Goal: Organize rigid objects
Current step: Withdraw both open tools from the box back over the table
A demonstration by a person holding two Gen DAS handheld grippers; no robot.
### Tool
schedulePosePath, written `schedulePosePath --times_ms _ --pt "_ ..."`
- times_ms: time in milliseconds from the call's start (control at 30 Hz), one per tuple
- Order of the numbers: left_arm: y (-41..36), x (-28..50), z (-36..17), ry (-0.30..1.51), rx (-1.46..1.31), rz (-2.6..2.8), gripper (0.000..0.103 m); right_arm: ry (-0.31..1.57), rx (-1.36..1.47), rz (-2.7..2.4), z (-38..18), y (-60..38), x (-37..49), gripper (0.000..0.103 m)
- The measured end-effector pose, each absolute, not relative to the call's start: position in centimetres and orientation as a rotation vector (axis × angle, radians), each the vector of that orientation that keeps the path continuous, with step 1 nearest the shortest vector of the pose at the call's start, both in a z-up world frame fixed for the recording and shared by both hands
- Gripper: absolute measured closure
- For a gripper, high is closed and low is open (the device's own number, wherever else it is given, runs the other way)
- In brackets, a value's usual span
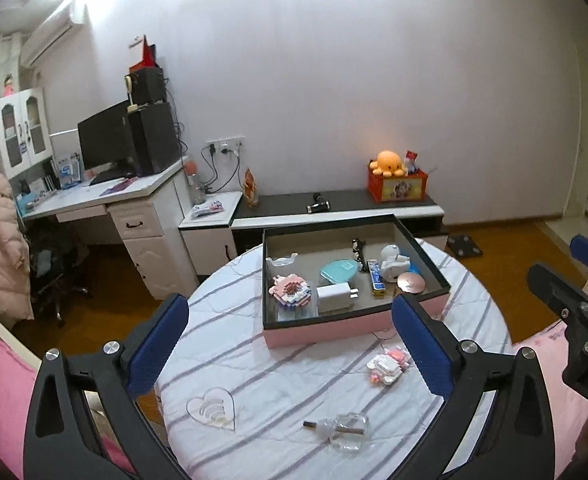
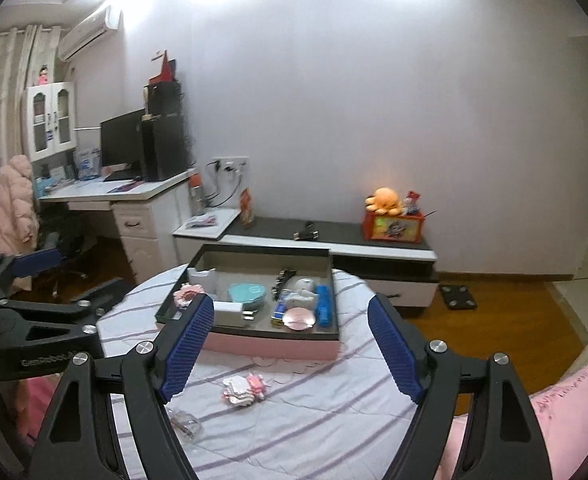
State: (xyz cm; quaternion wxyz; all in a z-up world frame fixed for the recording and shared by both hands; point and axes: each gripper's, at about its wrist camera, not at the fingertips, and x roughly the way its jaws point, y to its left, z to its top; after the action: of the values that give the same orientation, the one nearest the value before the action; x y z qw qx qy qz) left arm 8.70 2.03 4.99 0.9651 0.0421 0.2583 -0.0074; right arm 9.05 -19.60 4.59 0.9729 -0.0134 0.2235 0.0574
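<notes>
Left gripper (image 1: 290, 340) w/ black arms & blue ribbed pads stood spread wide, nothing between the pads. Right gripper (image 2: 290, 348), same build, also spread apart and empty; both hung above the round table w/ white, grey-striped cloth (image 1: 278, 360).

Nearest the left one, on the cloth: a clear heart-shaped acrylic piece (image 1: 212, 407) and a small clear glass bottle lying on its side (image 1: 343, 430). Between the grippers and the box lay a pink-and-white block toy in small pieces (image 2: 244, 389).

Further out sat the shallow pink box w/ dark rim & grey lining (image 1: 333, 330), on the table's far half. Inside it (pretty crowded): a pink-white brick-built figure (image 1: 292, 292), a white wall charger plug (image 1: 335, 298), a teal oval case (image 1: 338, 273), a blue-and-yellow slim bar (image 1: 375, 278), a white rounded figurine (image 1: 393, 262), a rose-gold round compact (image 1: 410, 282).

Behind, along the wall: a low black-topped cabinet (image 1: 349, 202) w/ an orange plush octopus (image 1: 389, 162) on a red box.
</notes>
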Motion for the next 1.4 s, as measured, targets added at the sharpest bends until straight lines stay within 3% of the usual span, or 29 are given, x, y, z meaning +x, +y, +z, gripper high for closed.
schedulePosePath --times_ms 433,767,1400 --pt "2.2 3.0 3.1 0.425 0.052 -0.027 0.0 0.381 -0.024 0.018 3.2 -19.6 4.1 0.021" --pt "1.8 3.1 2.6 0.438 0.071 -0.004 0.0 0.348 -0.043 0.018 3.1 -19.1 3.3 0.021" --pt "2.2 9.0 -2.5 0.699 0.087 -0.004 0.0 0.548 -0.044 0.046 -1.1 -19.1 9.3 0.021"
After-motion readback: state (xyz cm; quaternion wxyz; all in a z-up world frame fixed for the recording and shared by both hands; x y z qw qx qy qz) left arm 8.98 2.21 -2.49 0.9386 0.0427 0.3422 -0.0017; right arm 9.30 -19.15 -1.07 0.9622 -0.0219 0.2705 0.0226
